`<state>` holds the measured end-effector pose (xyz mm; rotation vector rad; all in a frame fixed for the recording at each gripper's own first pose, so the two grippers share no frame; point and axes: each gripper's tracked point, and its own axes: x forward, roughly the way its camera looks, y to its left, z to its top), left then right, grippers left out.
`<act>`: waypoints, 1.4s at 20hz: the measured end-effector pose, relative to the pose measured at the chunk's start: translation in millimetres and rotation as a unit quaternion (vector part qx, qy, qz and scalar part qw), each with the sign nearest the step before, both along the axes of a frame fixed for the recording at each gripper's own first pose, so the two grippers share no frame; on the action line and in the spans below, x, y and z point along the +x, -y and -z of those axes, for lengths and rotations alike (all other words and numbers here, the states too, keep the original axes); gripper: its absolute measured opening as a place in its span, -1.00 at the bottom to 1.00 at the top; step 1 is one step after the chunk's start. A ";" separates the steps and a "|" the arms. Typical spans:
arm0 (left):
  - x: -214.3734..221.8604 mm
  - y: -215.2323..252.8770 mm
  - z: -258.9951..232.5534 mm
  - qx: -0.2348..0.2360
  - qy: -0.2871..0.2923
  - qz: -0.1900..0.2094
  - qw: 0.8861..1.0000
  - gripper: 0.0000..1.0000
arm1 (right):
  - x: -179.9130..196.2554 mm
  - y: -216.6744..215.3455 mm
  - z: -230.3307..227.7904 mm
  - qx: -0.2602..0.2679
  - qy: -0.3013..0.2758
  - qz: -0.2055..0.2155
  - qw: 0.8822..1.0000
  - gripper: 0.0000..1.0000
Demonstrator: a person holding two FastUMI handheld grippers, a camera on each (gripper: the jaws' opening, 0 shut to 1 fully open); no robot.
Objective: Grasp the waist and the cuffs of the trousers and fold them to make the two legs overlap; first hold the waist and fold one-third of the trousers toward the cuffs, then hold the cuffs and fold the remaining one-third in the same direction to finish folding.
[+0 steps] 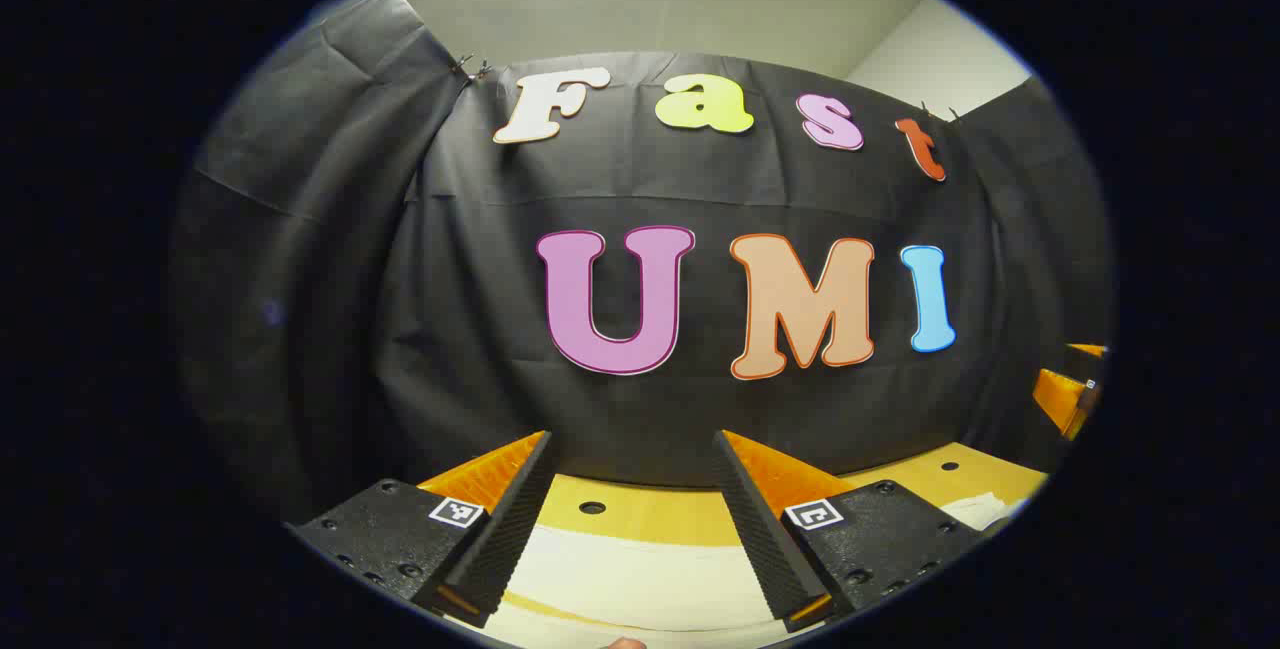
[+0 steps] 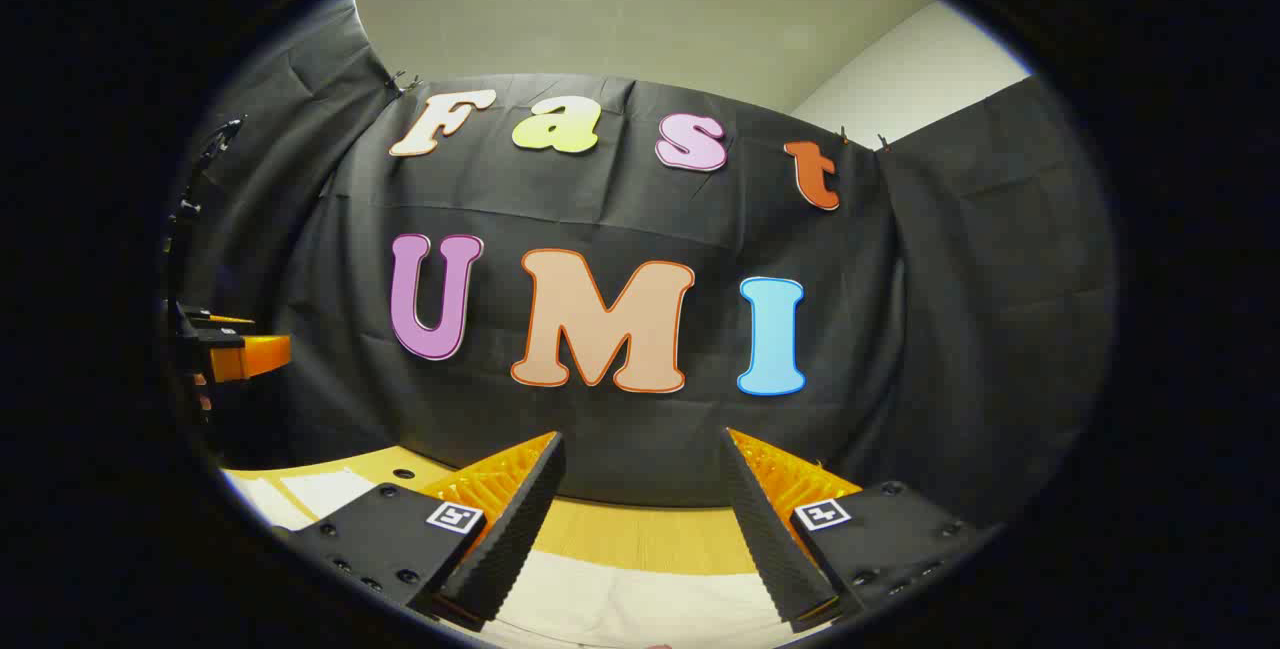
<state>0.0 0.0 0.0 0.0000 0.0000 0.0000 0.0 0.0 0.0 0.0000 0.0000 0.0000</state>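
Both grippers wait above the pale trousers (image 1: 640, 579), ready to start. The left gripper (image 1: 632, 519) and right gripper (image 2: 640, 519) have fingers spread wide, empty. Trousers lie at six o'clock.

Right gripper (image 2: 640, 504) above the table, jaws apart

Nothing sits between its fingers. Below them pale trousers (image 2: 640, 599) lie on the wooden table (image 2: 640, 534). The left gripper (image 2: 240, 349) appears far at the left edge.
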 end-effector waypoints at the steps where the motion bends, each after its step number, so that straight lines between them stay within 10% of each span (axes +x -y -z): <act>1: -2.1 -1.6 -2.0 0.002 0.005 -0.003 1.000 0.79 | -1.3 1.9 -0.7 -0.001 0.002 0.000 1.000 0.94; 18: -21.3 2.8 1.4 -0.011 0.002 -0.004 1.000 0.79 | -29.5 22.8 -2.5 -0.021 0.005 0.010 1.000 0.94; 28: -18.6 10.4 8.9 -0.010 -0.010 0.003 1.000 0.86 | -43.1 73.9 40.6 -0.119 -0.039 0.004 0.992 0.94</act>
